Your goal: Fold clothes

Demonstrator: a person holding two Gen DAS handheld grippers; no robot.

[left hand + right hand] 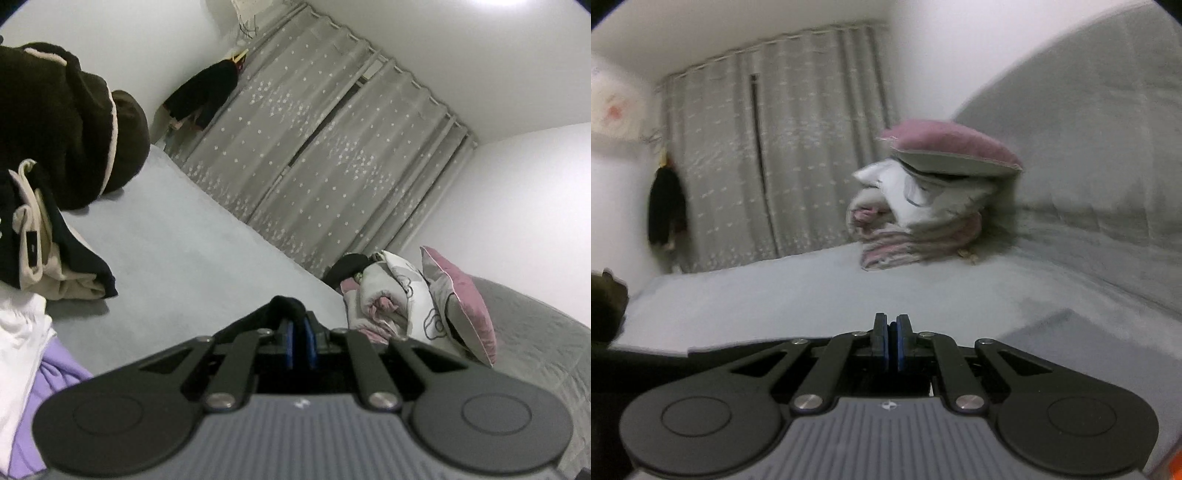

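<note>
My left gripper (300,332) sits at lower centre of its tilted view, jaws closed on a bunch of black fabric (280,306) humped over the fingertips. The clothes pile (62,155) is at the left edge, well apart from the tool: dark brown fleece on top, cream and black pieces under it, white and lilac garments (33,354) at lower left, all on the pale grey bed (192,251). My right gripper (892,325) has jaws pressed together; black cloth (646,363) lies along the lower left beside it, and I can't tell if it's pinched. Folded bedding and pink pillow (945,147) sit beyond, right of centre.
</note>
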